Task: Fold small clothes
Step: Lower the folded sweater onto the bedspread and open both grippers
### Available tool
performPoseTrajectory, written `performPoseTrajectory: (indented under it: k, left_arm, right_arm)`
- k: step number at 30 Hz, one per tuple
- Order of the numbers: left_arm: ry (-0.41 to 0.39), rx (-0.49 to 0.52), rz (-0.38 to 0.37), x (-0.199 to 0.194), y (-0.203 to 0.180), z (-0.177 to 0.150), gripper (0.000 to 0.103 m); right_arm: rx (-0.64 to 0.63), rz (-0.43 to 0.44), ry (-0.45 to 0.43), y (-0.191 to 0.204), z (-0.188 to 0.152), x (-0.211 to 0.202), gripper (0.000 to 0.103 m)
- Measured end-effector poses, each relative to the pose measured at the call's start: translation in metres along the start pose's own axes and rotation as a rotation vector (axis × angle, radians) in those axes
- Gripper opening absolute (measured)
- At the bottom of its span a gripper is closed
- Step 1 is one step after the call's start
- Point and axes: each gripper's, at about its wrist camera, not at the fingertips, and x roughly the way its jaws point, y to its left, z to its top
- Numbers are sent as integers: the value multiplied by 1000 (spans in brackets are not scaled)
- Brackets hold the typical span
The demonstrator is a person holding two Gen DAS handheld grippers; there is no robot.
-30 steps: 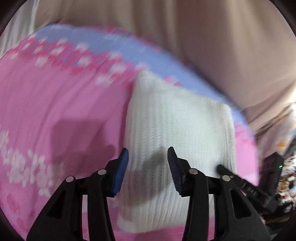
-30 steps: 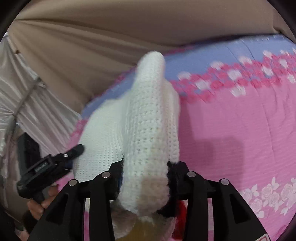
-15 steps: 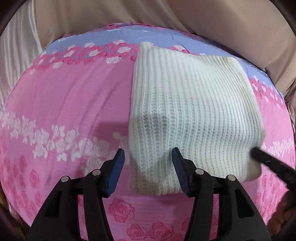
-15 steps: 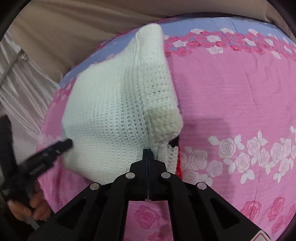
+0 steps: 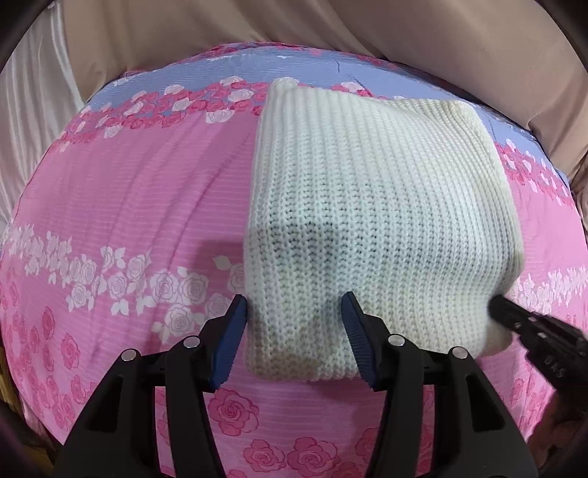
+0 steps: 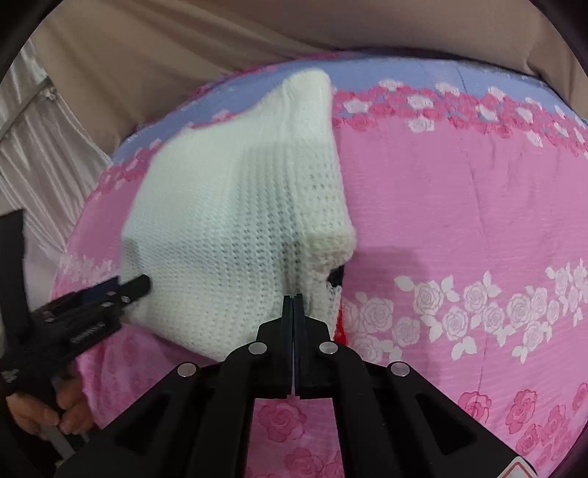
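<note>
A pink rose-print bedsheet (image 5: 128, 206) lies before beige curtains (image 5: 404, 33).

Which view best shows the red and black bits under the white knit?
The right wrist view: red and black patches peek out beside the knit's folded edge. The left wrist view shows only its plain top.

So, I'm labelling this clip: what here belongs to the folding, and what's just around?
Job: white knit garment; left gripper, open; right gripper, shut.
Around: pink rose bedsheet; beige cloth; pale curtain.
</note>
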Motion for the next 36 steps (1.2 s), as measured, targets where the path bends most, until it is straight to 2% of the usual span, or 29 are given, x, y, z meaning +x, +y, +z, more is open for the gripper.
performPoseTrajectory:
  k: [2,6,9,11,15,17,19,21,22,23,25,27,28,29,30,33,34,36]
  left_arm:
    - [-9,10,1,-4,-2,1,51]
    - [-13,16,12,-5,-3,0,51]
    - [-6,8,24,-2,-3,0,51]
    - [-4,11,38,-3,-3,-1,51]
    - [-41,-12,29,-19,4,-1,51]
    - [-53,-34,30,-23,9,3,52]
    - [-54,-49,39,-21,13,9,52]
    - [-54,-62,50,-15,17,15,52]
    - [-38,-68,51,-7,20,19,52]
    - [-24,-74,49,-2,22,21,53]
    - [-16,-76,50,4,23,25,53]
    - [-25,-57,56,4,19,27,53]
    - [-25,-42,63,6,17,27,53]
    - [-25,-32,74,9,16,27,54]
    - [-24,-27,85,11,15,26,54]
    - [-20,-31,85,10,15,24,55]
    - [-22,-31,81,7,16,24,55]
    - [-27,-35,71,0,17,23,54]
  right_arm:
    - [28,20,4,-1,1,1,0]
    - [2,41,-58,18,3,-32,0]
    - [-18,-20,9,15,1,-4,0]
    - [14,10,21,4,-6,5,0]
    - [25,29,-36,12,1,-30,0]
    - [11,11,-80,16,7,-43,6]
    - [18,-16,-103,13,16,-42,19]
    - [42,-31,-92,4,25,-32,21]
    - [54,-27,-69,1,30,-22,25]
    - [63,-31,-32,-2,35,-7,26]
    - [62,-12,-16,-9,41,1,19]
    - [87,58,-72,-12,56,-19,10]
    - [98,91,-104,-14,63,-30,10]
    - [102,95,-120,-16,67,-35,9]
    - [105,82,-121,-19,69,-34,1]
    - [113,-33,6,-35,57,5,0]
    - [129,-43,18,-39,51,6,0]
    - [185,33,-51,-39,38,-19,0]
